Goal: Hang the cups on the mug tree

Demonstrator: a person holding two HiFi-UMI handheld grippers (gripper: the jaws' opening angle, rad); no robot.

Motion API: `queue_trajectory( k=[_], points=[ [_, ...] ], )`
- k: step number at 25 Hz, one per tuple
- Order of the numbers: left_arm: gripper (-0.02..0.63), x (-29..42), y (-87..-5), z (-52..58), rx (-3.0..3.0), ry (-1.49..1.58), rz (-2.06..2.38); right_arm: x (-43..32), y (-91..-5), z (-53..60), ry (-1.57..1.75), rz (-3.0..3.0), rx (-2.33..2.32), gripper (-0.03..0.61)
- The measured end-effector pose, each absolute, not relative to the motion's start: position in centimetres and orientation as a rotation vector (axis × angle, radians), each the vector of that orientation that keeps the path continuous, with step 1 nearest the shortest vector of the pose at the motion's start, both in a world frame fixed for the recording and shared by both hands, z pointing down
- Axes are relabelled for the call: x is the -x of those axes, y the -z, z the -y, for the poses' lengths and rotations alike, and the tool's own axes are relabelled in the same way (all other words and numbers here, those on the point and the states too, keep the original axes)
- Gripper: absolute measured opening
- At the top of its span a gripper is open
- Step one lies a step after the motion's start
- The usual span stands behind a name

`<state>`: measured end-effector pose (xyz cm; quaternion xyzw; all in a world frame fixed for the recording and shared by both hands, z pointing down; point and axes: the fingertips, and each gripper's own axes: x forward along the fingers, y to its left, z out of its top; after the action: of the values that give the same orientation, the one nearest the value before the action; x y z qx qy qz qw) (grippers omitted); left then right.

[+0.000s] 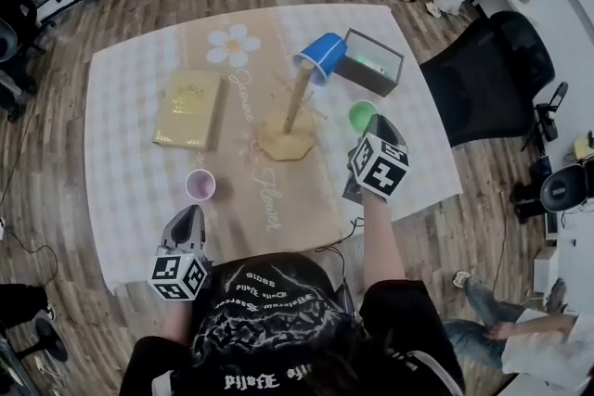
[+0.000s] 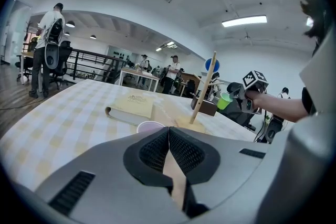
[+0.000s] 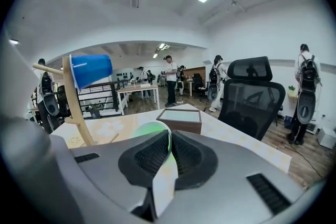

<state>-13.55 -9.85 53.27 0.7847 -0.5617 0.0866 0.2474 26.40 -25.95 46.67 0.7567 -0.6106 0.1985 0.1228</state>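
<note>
Our right gripper (image 3: 169, 136) pinches the green cup (image 3: 149, 132) by its wall, the cup mostly hidden behind its jaws, the mug tree (image 3: 77, 110) ahead-left. Our left gripper (image 2: 168, 131), pressed together and empty, half hides the pink cup (image 2: 150, 126) just beyond its tips. Our right forearm (image 1: 380, 246) stretches forward, raised.

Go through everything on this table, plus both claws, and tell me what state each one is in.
Wooden mug tree: standing, one cup on it.
Blue plastic cup: hanging on the tree's peg.
Green plastic cup: held in the air by its rim.
Lilac plastic cup: upright on the table.
Yellow book: closed, flat.
Left claw: shut, empty.
Right claw: shut on the green cup.
</note>
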Motion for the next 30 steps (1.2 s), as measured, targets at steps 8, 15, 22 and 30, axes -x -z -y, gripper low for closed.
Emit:
queue_trajectory(
  k=[8,15,22,30],
  points=[
    [0.02,13.5,-53.3,9.6,-2.146,-0.217,1.526,-23.0,-44.1,23.4,-0.45,1.731,-2.269,0.028],
    [0.021,13.9,-53.1,9.5,-2.135,-0.19,1.531,-20.7,-41.8,22.0,-0.364,1.752,-2.275,0.028],
    [0.021,13.8,-52.9,9.4,-2.15,-0.186,1.516,-19.2,-39.7,20.9,-0.214,1.723,-2.29,0.027],
    [0.021,13.6,-52.9,9.4,-2.163,-0.186,1.504,-18.5,-39.7,20.6,-0.148,1.668,-2.273,0.026]
  ],
)
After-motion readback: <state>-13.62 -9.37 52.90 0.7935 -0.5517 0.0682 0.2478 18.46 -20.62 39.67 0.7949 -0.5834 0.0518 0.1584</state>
